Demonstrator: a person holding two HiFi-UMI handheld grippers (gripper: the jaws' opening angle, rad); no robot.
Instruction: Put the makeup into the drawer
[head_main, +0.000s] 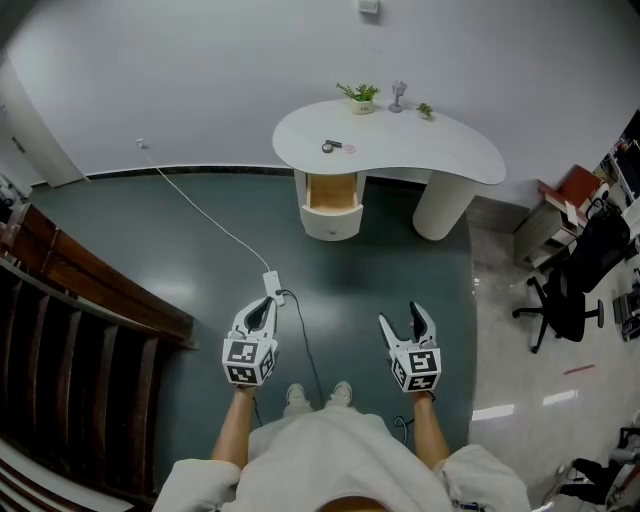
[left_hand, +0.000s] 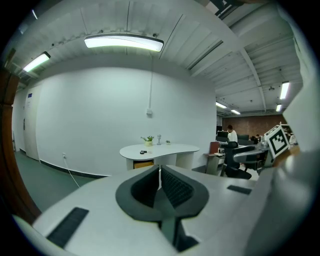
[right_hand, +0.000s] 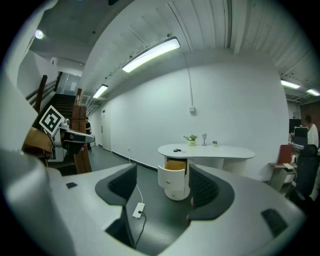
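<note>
Small dark makeup items (head_main: 332, 147) lie on a white curved table (head_main: 420, 150) against the far wall. Under the tabletop, a drawer (head_main: 332, 192) with a wood-coloured inside stands pulled open. Both grippers hang well short of the table, over the green floor. My left gripper (head_main: 268, 304) is shut with nothing between its pads. My right gripper (head_main: 403, 317) is open and empty. The left gripper view shows the closed jaws (left_hand: 159, 172), the makeup (left_hand: 143, 152) and the drawer (left_hand: 143, 164) far off. In the right gripper view, the open drawer (right_hand: 175, 166) sits between the spread jaws (right_hand: 162, 175).
A white power strip (head_main: 272, 283) and its cable lie on the floor just ahead of the left gripper. A wooden stair railing (head_main: 90, 290) runs along the left. A black office chair (head_main: 565, 290) stands at the right. A small plant (head_main: 361, 97) sits on the table's back edge.
</note>
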